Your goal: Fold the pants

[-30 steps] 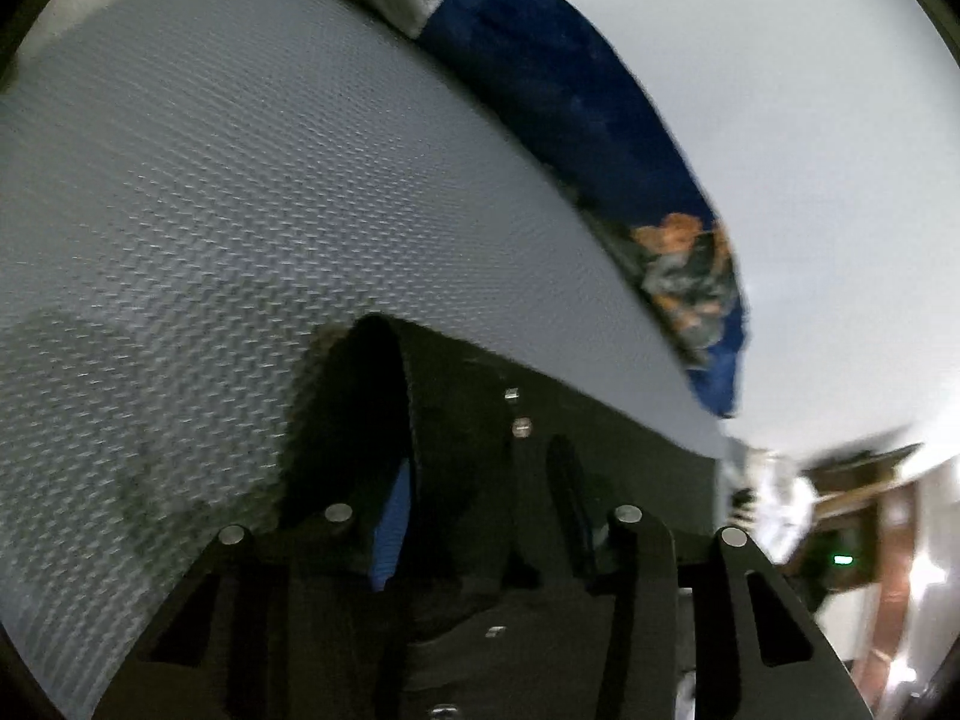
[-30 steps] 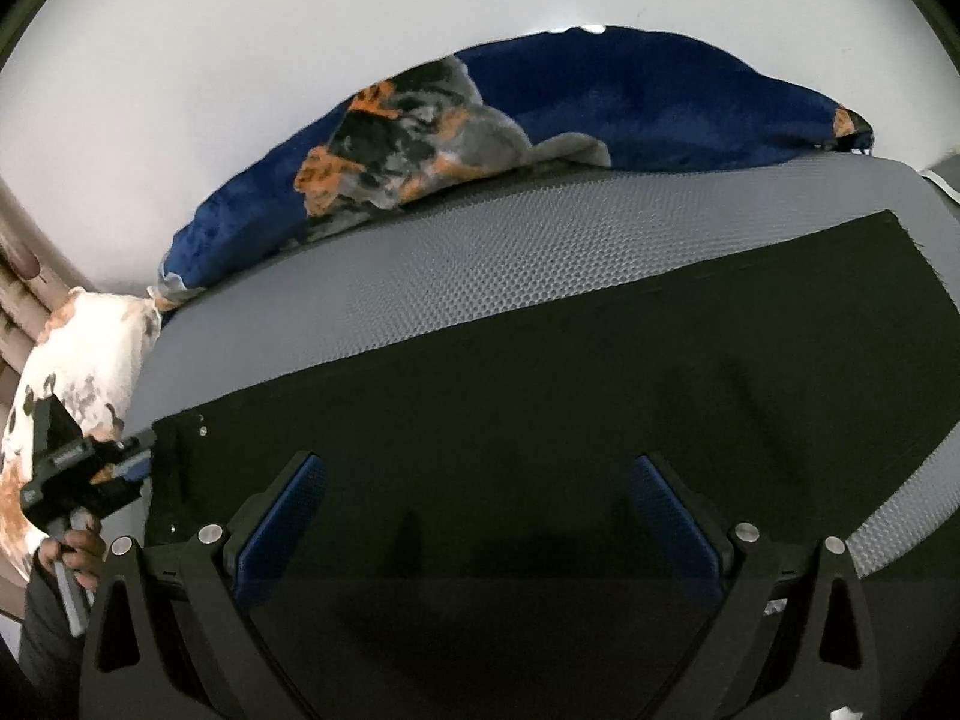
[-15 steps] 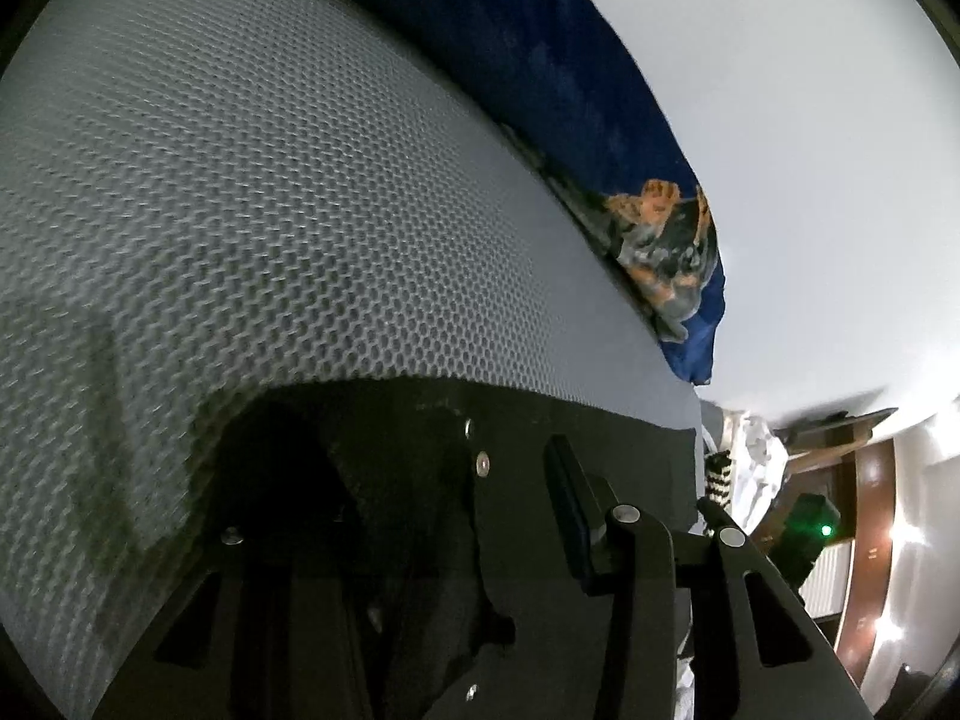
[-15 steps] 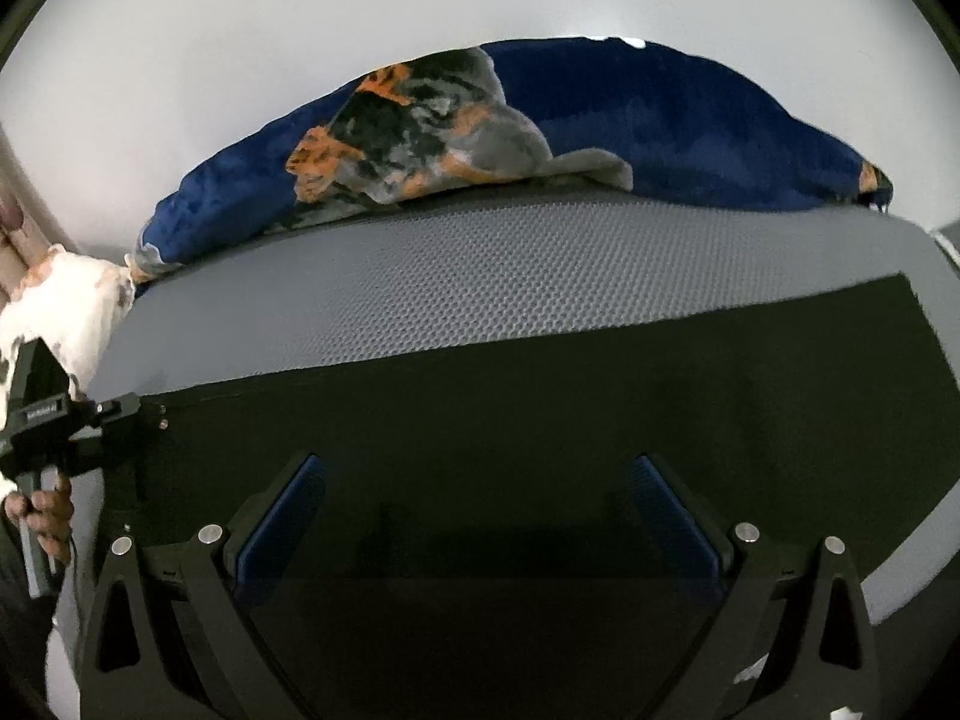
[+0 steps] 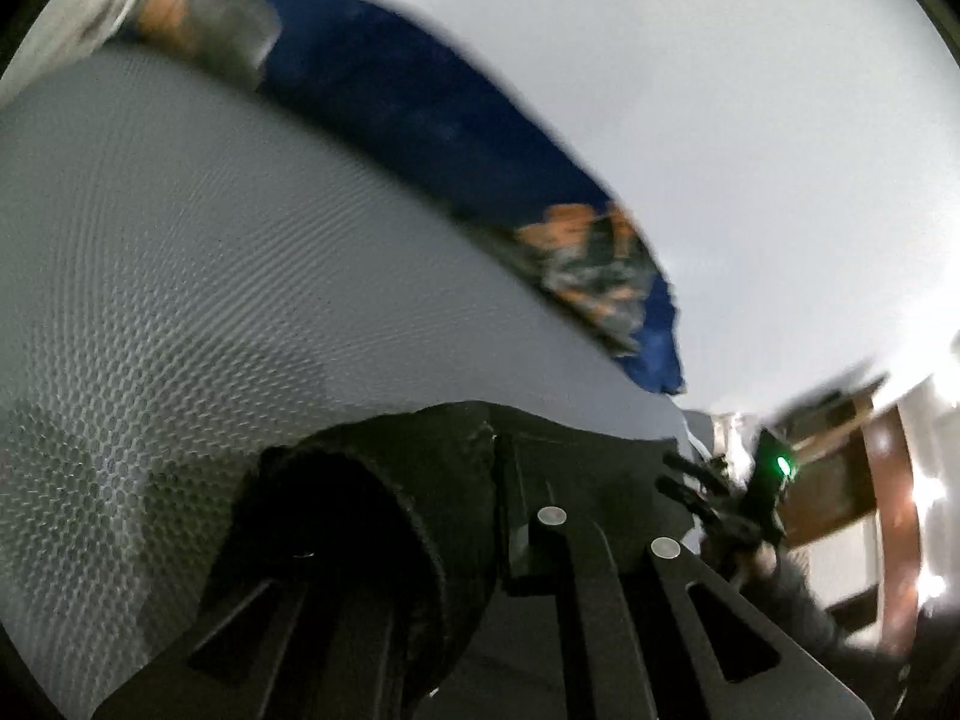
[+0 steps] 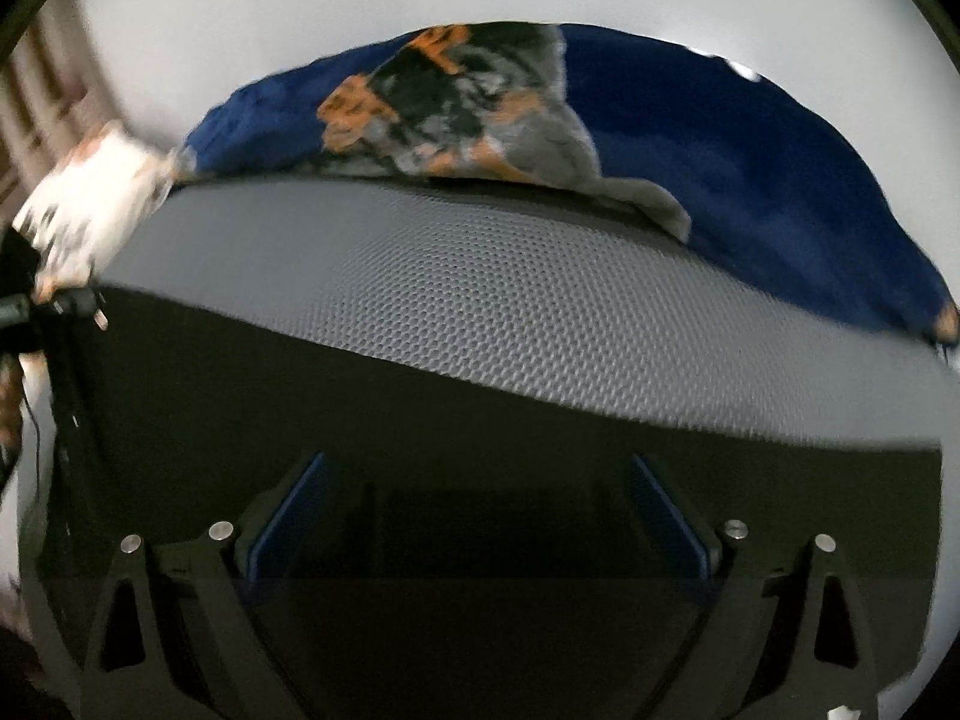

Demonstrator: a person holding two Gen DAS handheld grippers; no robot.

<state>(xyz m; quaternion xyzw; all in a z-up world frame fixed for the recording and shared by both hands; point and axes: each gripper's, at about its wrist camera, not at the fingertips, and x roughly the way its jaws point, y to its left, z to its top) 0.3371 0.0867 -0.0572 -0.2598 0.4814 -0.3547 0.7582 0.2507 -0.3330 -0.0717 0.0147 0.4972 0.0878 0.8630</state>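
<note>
Gripping a bunched edge of the black pants [image 5: 384, 480], the left gripper [image 5: 498, 516] has just clamped shut. Beneath the right gripper [image 6: 480, 504], gaping wide and empty, they lie spread over the mattress [image 6: 540, 276]. Likely next: carrying that edge across.

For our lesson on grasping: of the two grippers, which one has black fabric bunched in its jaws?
The left gripper: the black pants bunch in its shut jaws. The right gripper stands open above flat cloth.
</note>
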